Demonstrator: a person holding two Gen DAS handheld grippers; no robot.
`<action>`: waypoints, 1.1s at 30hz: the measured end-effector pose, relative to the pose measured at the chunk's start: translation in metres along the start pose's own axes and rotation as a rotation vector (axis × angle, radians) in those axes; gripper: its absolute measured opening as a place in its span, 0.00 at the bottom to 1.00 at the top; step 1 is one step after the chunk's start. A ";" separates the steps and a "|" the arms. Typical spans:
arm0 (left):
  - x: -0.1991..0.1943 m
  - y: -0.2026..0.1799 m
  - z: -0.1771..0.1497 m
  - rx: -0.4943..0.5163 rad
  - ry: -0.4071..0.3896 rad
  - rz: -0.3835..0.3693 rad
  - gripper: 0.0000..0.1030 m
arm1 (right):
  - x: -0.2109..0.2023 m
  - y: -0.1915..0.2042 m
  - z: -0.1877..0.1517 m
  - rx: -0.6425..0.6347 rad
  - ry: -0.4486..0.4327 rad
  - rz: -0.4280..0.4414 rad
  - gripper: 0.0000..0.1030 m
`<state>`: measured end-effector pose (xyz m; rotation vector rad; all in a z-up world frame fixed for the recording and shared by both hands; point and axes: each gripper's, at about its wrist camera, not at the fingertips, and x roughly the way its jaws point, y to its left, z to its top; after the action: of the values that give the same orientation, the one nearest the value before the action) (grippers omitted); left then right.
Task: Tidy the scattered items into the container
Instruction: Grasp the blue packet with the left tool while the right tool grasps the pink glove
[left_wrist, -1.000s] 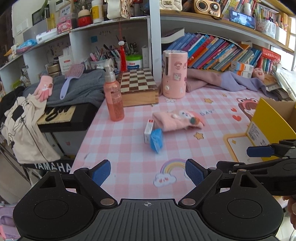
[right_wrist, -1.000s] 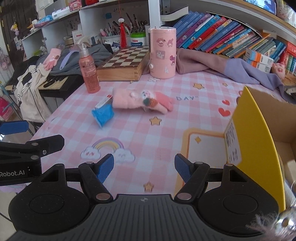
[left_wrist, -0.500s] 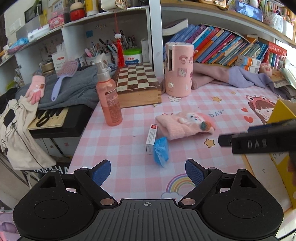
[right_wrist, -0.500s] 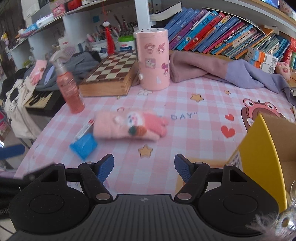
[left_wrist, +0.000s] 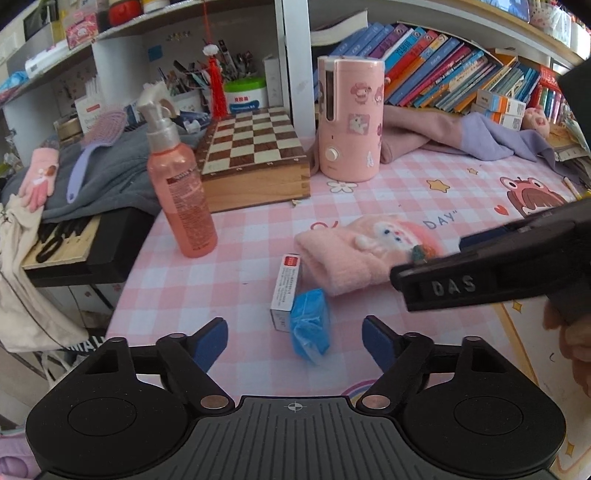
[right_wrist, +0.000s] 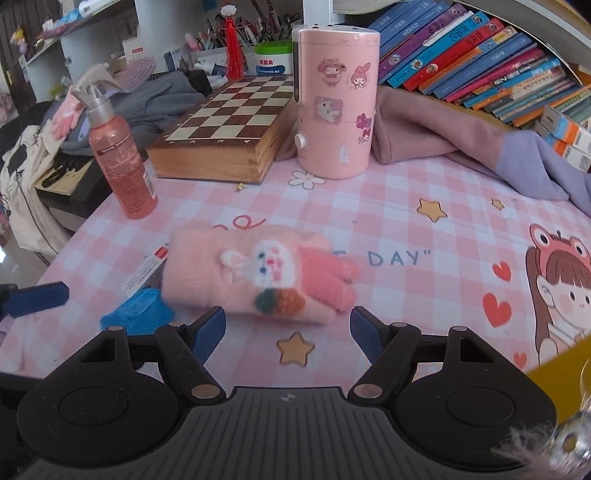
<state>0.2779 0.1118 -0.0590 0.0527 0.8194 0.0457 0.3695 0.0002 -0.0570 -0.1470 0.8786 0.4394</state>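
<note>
Here: blue packet (left_wrist: 309, 330) between closing left tool (left_wrist: 294, 338) pads, untouched.

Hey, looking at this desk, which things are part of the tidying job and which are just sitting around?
Part of the job:
pink bunny glove
blue plastic packet
small white box
left gripper, closing, nothing between its jaws
right gripper, open

Just lying about:
pink spray bottle
chessboard box
pink sticker-covered canister
books
purple hairbrush

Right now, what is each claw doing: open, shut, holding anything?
Left claw: closing, nothing gripped, blue packet between its fingers, untouched.
Right claw: open, empty, just short of the pink glove.
</note>
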 end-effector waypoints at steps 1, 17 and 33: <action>0.003 -0.001 0.000 -0.001 0.007 -0.002 0.71 | 0.003 0.000 0.002 -0.005 -0.001 0.000 0.71; 0.017 -0.003 0.001 -0.044 0.042 -0.067 0.22 | 0.001 0.000 0.011 -0.029 -0.040 0.077 0.22; -0.053 0.004 -0.008 -0.095 -0.055 -0.092 0.21 | -0.079 0.004 -0.020 0.043 -0.120 0.135 0.19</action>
<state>0.2356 0.1128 -0.0260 -0.0731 0.7628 -0.0041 0.3098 -0.0268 -0.0090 -0.0213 0.7817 0.5494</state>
